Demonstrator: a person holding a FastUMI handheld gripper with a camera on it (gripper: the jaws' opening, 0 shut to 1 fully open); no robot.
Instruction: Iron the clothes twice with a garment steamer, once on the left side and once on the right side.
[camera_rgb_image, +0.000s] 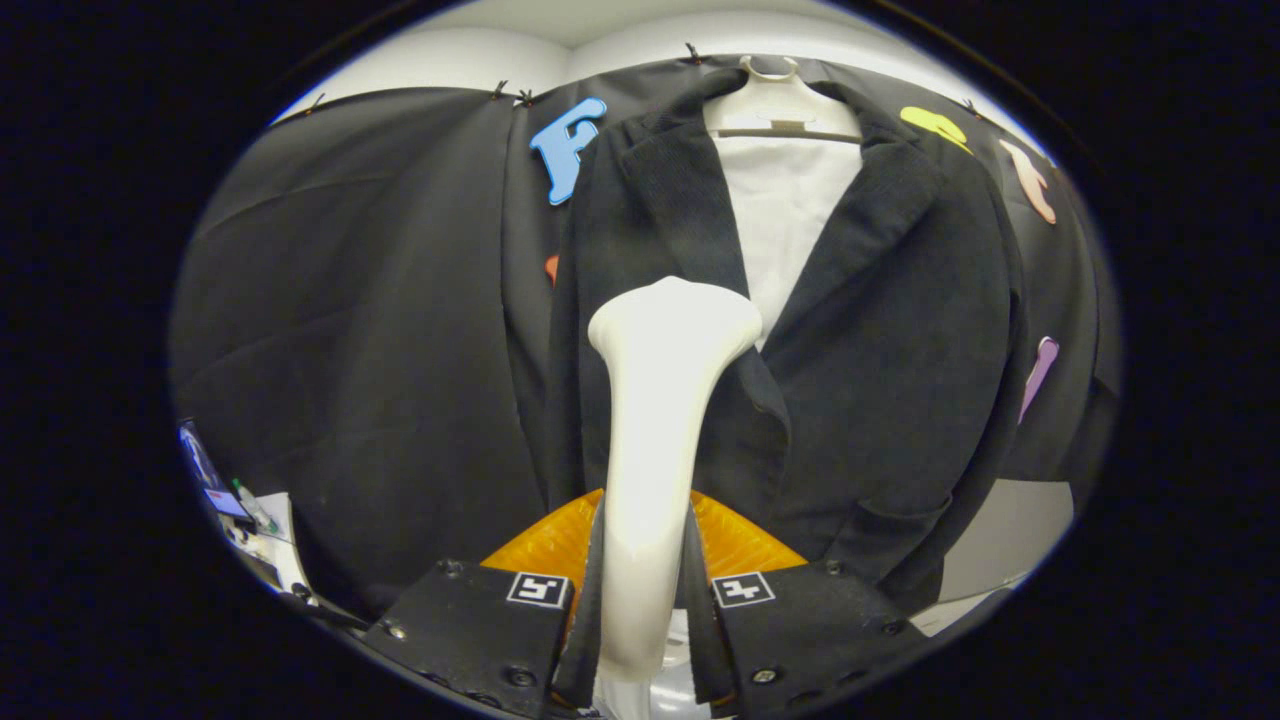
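1. While the jaws (645, 590) are closed on the steamer's handle, both fingers press its sides.
2. Steamer (660, 420): white, upright between the fingers, its flared head raised beyond them.
3. Jacket (880, 340): dark, on a hanger (782, 105) just ahead, over a white shirt (785, 220); the steamer head sits at the lapel opening, toward the panel on the gripper's left. Contact cannot be told.
4. Step, as judged: a steaming pass in hand, near chest height.
5. Next move calls for a steady stroke along one panel, head kept flat to the cloth.
6. Pose: gripper level, pointed squarely at the jacket.
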